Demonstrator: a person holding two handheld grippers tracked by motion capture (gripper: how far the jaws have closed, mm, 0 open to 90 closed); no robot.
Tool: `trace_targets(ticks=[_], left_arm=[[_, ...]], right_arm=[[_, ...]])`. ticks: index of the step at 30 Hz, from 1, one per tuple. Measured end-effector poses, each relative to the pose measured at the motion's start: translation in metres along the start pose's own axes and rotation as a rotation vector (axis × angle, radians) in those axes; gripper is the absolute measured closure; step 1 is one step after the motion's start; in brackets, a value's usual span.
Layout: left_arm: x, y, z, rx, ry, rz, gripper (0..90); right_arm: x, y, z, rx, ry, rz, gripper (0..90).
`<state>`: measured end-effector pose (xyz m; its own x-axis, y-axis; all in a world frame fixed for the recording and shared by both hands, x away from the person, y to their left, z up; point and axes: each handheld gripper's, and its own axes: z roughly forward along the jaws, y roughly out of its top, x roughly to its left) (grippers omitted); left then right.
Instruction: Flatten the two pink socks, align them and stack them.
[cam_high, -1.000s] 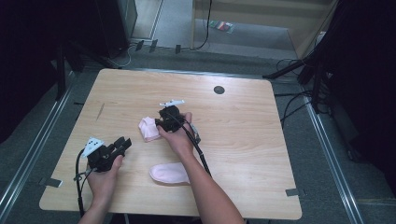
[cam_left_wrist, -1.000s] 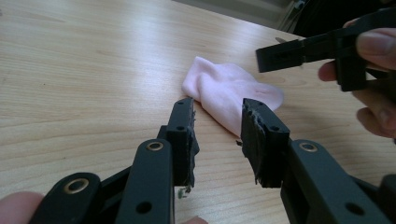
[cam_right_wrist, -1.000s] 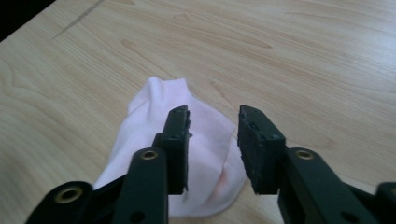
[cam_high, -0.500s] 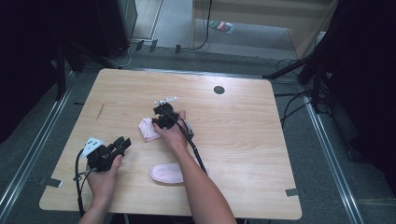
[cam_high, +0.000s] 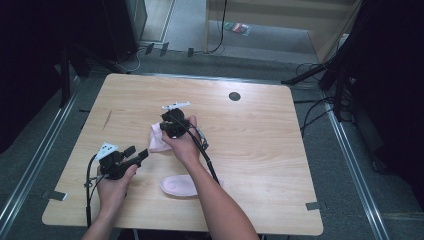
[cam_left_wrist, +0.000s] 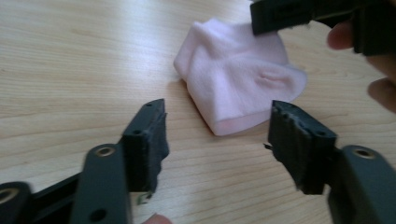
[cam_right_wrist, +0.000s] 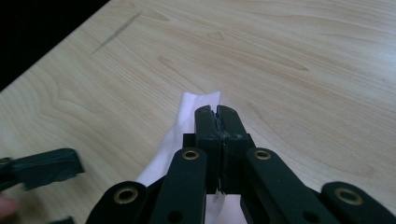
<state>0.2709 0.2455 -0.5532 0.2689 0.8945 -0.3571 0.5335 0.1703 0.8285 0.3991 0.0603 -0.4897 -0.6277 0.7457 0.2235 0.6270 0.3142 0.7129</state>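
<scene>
Where the folded pink sock (cam_high: 159, 140) lies, left of the table's (cam_high: 280, 165) middle and nearer the left edge than the right, the right gripper (cam_high: 172, 126) has it by its far side. In the right gripper view the two black jaws stand pressed together, having just been closing, with a strip of the pale cloth (cam_right_wrist: 196, 105) showing past their tips and more of it under them (so the pinch is on the sock itself). In the left gripper view the same sock (cam_left_wrist: 236, 86) sits as a thick folded pad on the wood, its folded end toward the camera.

Just short of it, toward the front left corner, the left gripper (cam_high: 136, 155) points at the sock with its jaws apart, having just been opening; nothing is between them, and the sock lies beyond their tips (cam_left_wrist: 217, 142).

Nearer the front edge, beside the right forearm, a second pink sock (cam_high: 180, 186) lies flat and spread out, well apart from the first. A small dark round inset (cam_high: 234, 96) sits in the tabletop toward the far edge. No writing can be read on anything.
</scene>
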Motion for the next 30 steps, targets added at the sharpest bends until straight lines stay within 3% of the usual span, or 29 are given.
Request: trace_targets(ticks=[3, 8, 11, 15, 20, 24, 27, 28, 30], left_arm=[[-0.008, 0.001, 0.007, 0.034, 0.008, 0.010, 30.7], [-0.016, 0.004, 0.021, 0.107, 0.020, 0.029, 28.8], [-0.018, 0.008, 0.033, 0.144, -0.008, 0.022, 28.9], [-0.021, 0.012, 0.042, 0.147, -0.009, 0.026, 29.6], [-0.022, 0.020, 0.052, 0.129, 0.009, -0.001, 31.6], [-0.019, 0.021, 0.055, 0.080, 0.027, 0.003, 50.0], [-0.021, 0.023, 0.052, 0.032, -0.012, 0.018, 66.3], [-0.021, 0.023, 0.052, 0.032, -0.012, 0.018, 74.2], [-0.023, 0.027, 0.044, -0.014, -0.027, 0.038, 87.6]], right_arm=[[0.003, 0.002, -0.006, -0.010, 0.020, 0.007, 90.0], [0.007, 0.009, -0.017, -0.026, 0.019, 0.002, 90.0], [0.009, 0.016, -0.025, -0.035, 0.014, -0.002, 90.0], [0.013, 0.021, -0.033, -0.053, 0.023, -0.003, 90.0], [0.021, 0.026, -0.047, -0.073, 0.051, -0.015, 90.0], [0.023, 0.029, -0.062, -0.100, 0.082, -0.013, 90.0], [0.018, 0.030, -0.071, -0.107, 0.150, 0.041, 90.0], [0.018, 0.030, -0.073, -0.107, 0.166, 0.042, 90.0], [0.019, 0.030, -0.077, -0.113, 0.167, 0.020, 90.0]])
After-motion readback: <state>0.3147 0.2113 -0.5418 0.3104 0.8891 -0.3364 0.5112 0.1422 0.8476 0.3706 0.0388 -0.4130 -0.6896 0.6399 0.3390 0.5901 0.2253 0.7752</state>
